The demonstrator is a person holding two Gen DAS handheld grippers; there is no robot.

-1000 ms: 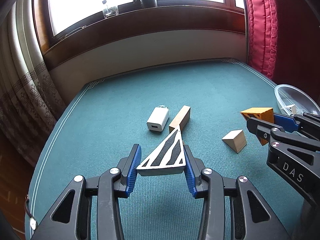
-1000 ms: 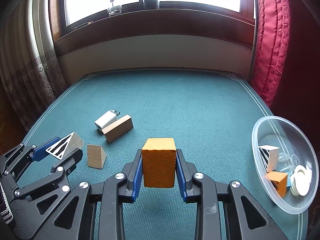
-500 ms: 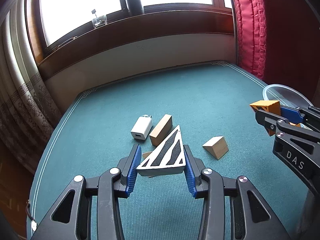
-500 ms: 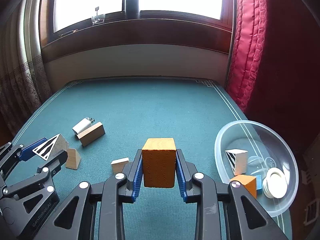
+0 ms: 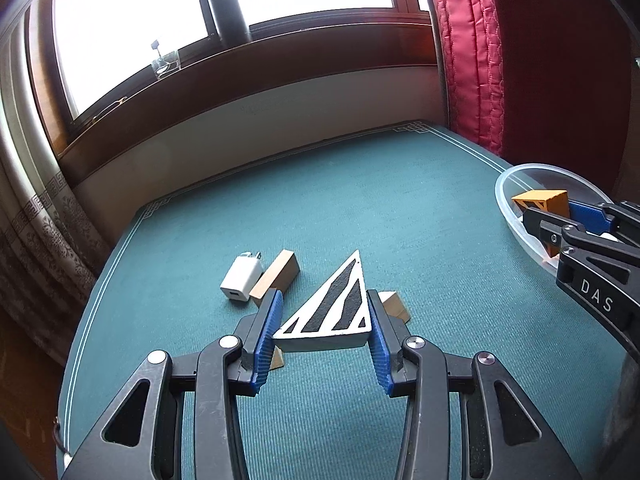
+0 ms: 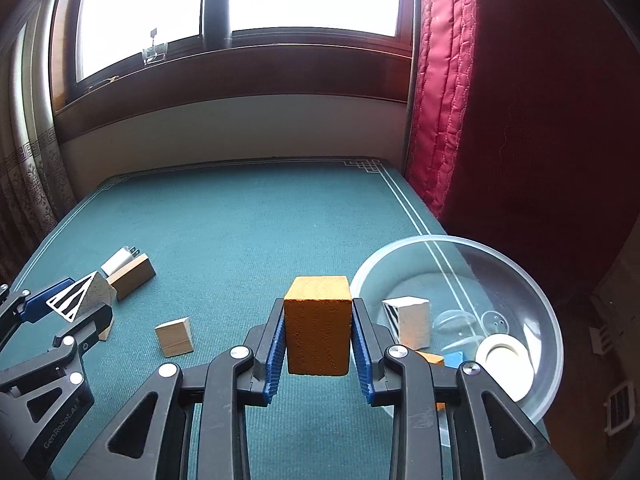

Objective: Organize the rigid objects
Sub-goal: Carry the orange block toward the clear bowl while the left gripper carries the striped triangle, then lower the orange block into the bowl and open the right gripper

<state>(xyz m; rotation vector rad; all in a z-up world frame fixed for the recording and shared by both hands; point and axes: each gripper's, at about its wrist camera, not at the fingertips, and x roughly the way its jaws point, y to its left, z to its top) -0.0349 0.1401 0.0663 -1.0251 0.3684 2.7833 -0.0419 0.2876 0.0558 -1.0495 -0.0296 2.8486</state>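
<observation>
1. Right claw (image 6: 318, 340), nearest the lens, is clamped on an orange block (image 6: 318, 326), blue pads pressed to both its sides, the block lifted clear of the green bench (image 6: 256, 240).
2. Just at its 3 o'clock sits the clear bowl (image 6: 552, 332) on the bench's right edge. Inside, counting: one white wedge with black stripes (image 6: 408, 320), one white ring-shaped roll (image 6: 504, 360), one small orange piece (image 6: 432, 358), one blue piece (image 6: 456, 359) and a clear disc with small holes (image 6: 494, 322); what the clear bits are, I cannot tell.
3. Left claw (image 5: 324, 332) is clamped on a striped triangular wedge (image 5: 332, 308), one pad on each end of it, held above the bench.
4. From the right wrist view that left claw shows at 9 o'clock, its wedge pointing toward the middle of the bench.
5. Loose on the bench, counting plain wooden pieces: one pale wedge (image 6: 174, 336) at 9 o'clock of the orange block, one more partly hidden under the left claw (image 5: 394, 306), and another sliver peeking below its left pad (image 5: 276, 360).
6. Farther out at 10 o'clock: one longer wooden block (image 6: 134, 278) with one white charger plug (image 6: 118, 262) touching its far side.
7. Far end: a window ledge with one dark flask (image 6: 216, 12).
</observation>
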